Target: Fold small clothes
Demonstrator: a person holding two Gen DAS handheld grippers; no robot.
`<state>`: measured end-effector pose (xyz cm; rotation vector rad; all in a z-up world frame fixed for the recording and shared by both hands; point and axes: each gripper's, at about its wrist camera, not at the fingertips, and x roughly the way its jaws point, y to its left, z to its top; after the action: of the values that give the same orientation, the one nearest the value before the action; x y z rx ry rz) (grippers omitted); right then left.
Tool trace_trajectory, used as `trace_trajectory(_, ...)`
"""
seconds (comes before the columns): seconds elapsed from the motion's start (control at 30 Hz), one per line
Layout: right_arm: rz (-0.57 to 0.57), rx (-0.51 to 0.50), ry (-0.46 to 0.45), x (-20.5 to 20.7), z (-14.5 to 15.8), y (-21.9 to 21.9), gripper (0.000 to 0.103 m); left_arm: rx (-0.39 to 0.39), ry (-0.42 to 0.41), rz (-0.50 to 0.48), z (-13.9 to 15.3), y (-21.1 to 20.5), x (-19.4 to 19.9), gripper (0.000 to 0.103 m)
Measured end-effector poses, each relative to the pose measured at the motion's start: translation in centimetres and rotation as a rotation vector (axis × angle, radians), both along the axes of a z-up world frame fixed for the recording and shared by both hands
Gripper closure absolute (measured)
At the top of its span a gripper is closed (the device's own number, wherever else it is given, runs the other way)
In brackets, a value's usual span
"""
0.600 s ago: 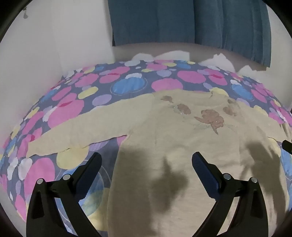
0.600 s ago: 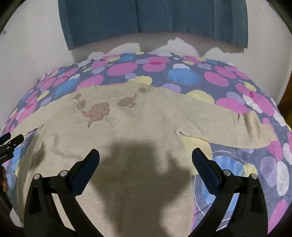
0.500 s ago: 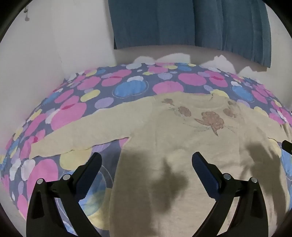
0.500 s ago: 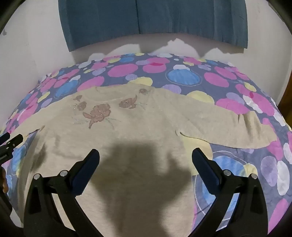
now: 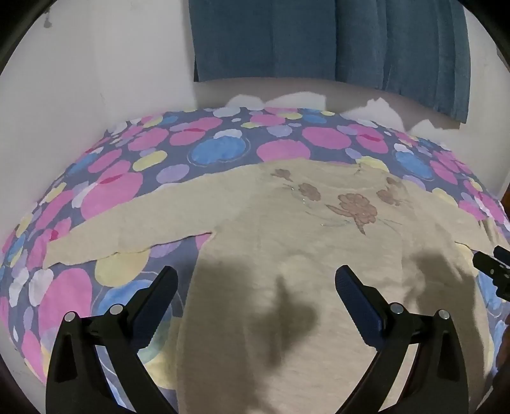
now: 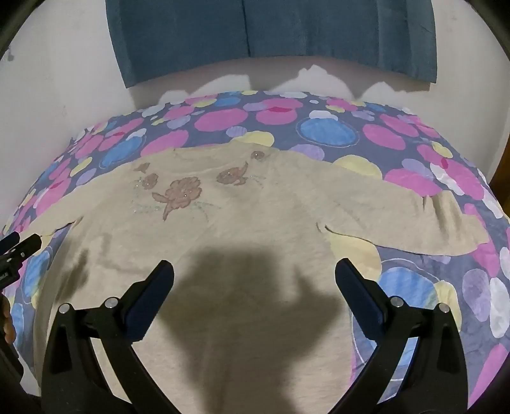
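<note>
I see the beige sweater spread flat, front up, on the spotted sheet, both sleeves stretched out to the sides. My left gripper hangs above the sweater's lower body near its left edge, pointing toward the neckline, jaws spread wide and holding nothing. My right gripper hangs above the lower body too, nearer the right sleeve, jaws likewise wide apart and empty. Each casts a shadow on the cloth. The flower patch sits below the collar. A blue curtain hangs on the wall behind.
</note>
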<state>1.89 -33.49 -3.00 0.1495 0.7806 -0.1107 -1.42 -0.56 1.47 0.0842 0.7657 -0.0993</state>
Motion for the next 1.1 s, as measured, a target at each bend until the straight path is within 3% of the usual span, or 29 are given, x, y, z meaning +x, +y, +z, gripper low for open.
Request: trace_trajectory(1.1,0.002,0.009,0.011,0.08,-0.51,-0.40,0.002,-0.001,0.001,-0.013,-0.42,-0.12,-0.26,0.005)
